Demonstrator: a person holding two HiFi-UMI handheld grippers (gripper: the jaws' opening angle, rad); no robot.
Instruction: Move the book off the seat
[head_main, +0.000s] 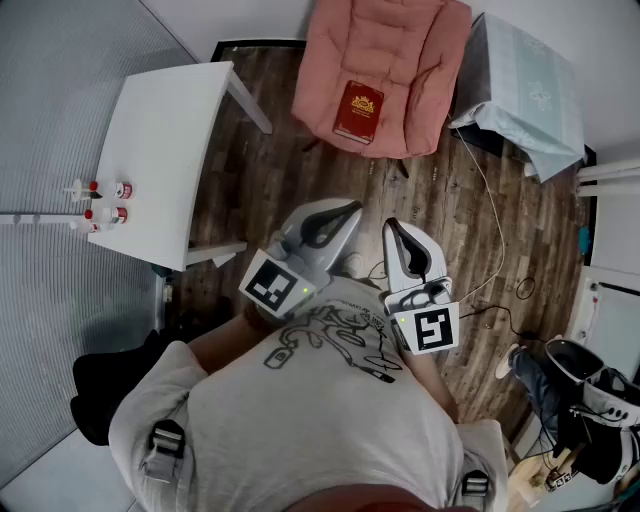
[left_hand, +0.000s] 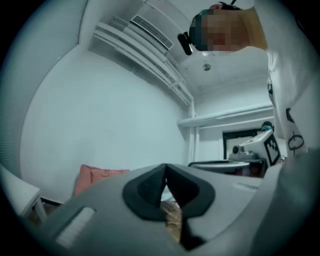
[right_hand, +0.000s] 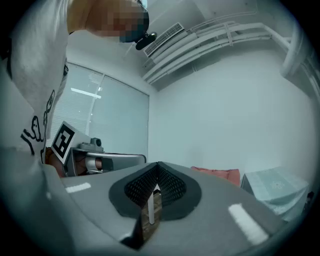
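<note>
A dark red book (head_main: 358, 111) with a gold emblem lies flat on the seat of a pink padded chair (head_main: 415, 70) at the top middle of the head view. My left gripper (head_main: 352, 208) and right gripper (head_main: 388, 226) are held close to the person's chest, well short of the chair, both shut and empty. In the left gripper view the jaws meet at the tip (left_hand: 165, 167), with the pink chair (left_hand: 95, 176) low at the left. In the right gripper view the jaws (right_hand: 157, 166) are also together, and the chair (right_hand: 217, 173) shows behind them.
A white table (head_main: 165, 150) stands left of the chair, with small bottles (head_main: 100, 200) near its left edge. A box under a pale cloth (head_main: 525, 80) sits right of the chair. A white cable (head_main: 495, 230) trails over the wood floor. Shoes and gear (head_main: 590, 400) lie at the right.
</note>
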